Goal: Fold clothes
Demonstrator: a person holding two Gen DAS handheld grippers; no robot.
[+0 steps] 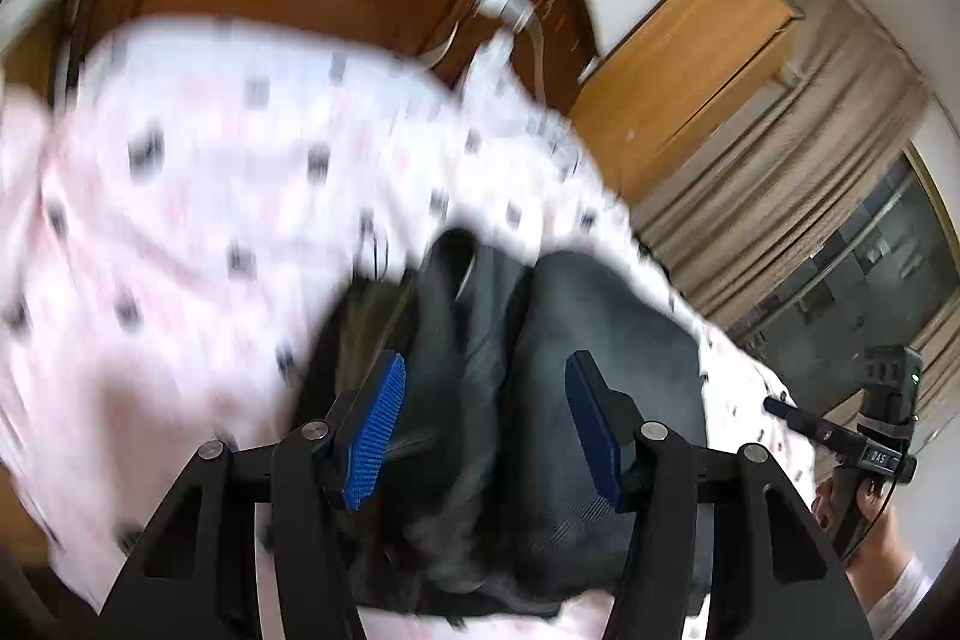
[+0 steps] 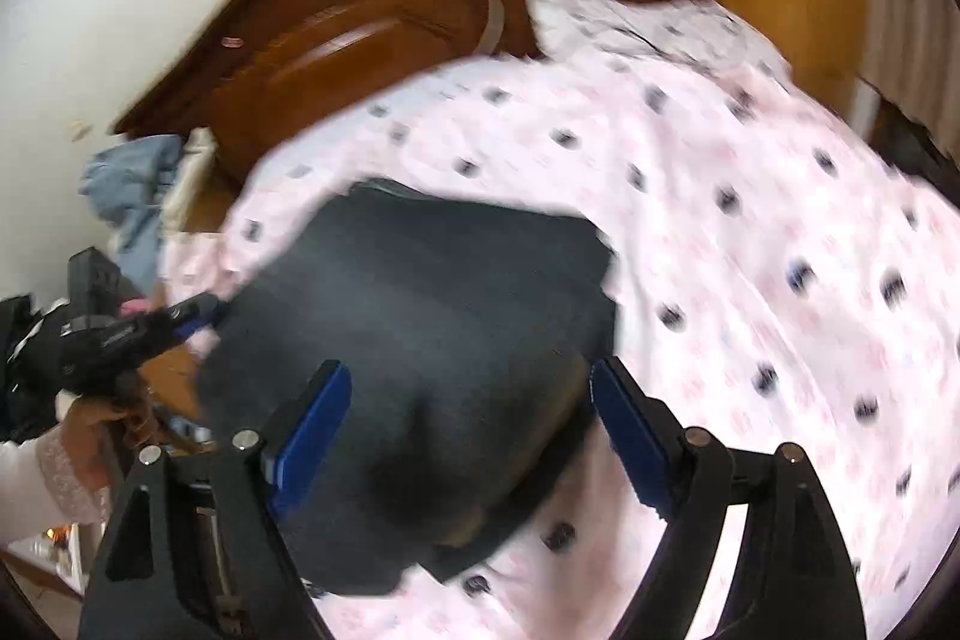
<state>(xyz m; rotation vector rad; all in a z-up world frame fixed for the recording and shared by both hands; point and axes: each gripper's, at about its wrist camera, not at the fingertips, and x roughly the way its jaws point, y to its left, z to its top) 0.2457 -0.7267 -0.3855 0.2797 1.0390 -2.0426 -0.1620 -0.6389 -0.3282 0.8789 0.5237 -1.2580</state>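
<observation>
Dark grey folded knit garment (image 2: 420, 340) lies on the pink spotted bedsheet (image 2: 750, 220); left gripper (image 1: 486, 418) and right gripper (image 2: 468, 430) both spread, pinching nothing; careless closing may drag folds apart.

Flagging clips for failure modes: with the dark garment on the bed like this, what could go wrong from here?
1. The dark grey folded garment bulges unevenly; with the right gripper open and off it, the fold may spring apart.
2. The left gripper has bunched cloth between its fingers without clearly pinching it, so lifting could drag one layer only.
3. The pink dotted bedsheet could get pinched too.
</observation>
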